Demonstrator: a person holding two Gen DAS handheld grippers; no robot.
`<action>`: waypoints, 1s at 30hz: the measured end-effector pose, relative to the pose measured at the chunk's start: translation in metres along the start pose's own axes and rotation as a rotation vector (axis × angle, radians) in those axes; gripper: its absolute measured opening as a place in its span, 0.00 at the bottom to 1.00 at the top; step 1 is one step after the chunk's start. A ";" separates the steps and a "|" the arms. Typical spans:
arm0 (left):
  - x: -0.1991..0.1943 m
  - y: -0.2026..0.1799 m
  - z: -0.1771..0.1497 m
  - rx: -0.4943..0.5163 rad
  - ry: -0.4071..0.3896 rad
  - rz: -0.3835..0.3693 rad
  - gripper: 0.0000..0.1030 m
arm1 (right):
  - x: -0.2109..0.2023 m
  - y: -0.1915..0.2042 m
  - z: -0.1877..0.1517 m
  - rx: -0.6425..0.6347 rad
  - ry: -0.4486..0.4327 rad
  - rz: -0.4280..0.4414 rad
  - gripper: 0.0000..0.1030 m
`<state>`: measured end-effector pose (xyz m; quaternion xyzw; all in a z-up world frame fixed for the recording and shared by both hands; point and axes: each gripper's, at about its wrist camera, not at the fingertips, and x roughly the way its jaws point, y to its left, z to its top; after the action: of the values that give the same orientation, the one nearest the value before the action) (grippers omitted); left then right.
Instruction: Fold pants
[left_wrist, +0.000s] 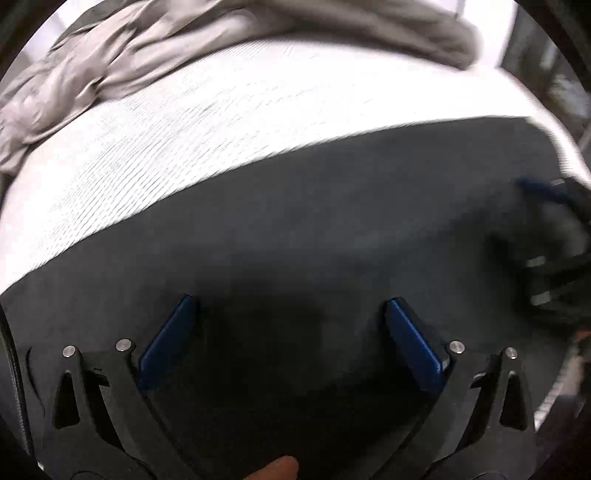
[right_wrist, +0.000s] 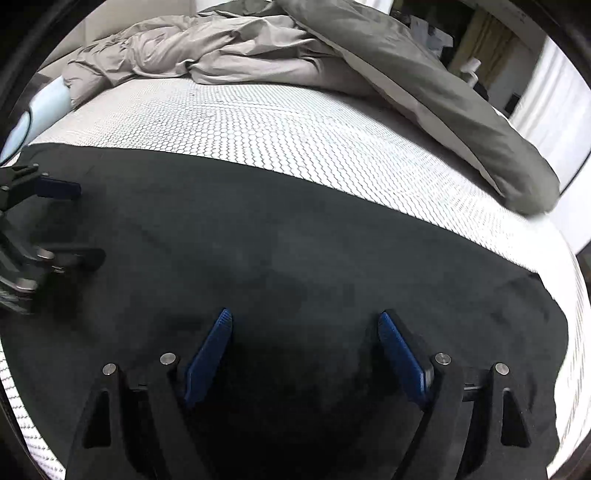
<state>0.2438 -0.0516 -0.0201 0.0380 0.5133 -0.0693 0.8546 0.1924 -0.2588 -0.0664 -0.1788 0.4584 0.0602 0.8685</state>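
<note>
Black pants (right_wrist: 280, 229) lay flat on the mattress (right_wrist: 295, 122), nearer than the grey duvet (right_wrist: 258, 55); left gripper (left_wrist: 291, 306) and right gripper (right_wrist: 304, 321) hovered over them, jaws spread wide, gripping nothing.

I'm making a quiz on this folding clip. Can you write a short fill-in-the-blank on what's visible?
1. The pants are ____ in colour.
2. They lie on a white ____ with a honeycomb pattern.
3. The grey duvet lies ____ the pants.
4. The right gripper has ____ jaws.

Missing words: black; mattress; beyond; open
</note>
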 end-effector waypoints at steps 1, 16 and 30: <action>-0.003 0.008 -0.002 -0.014 -0.011 -0.042 0.99 | 0.001 -0.008 -0.002 0.010 0.007 0.002 0.81; 0.003 0.000 0.044 -0.098 -0.040 -0.070 0.99 | -0.010 -0.004 0.025 0.095 -0.048 -0.009 0.84; 0.017 -0.005 0.058 -0.173 -0.039 -0.027 0.99 | -0.006 -0.029 0.022 0.239 -0.013 -0.105 0.83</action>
<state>0.3016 -0.0663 -0.0081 -0.0444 0.5012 -0.0368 0.8634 0.2135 -0.2773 -0.0430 -0.0974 0.4469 -0.0394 0.8884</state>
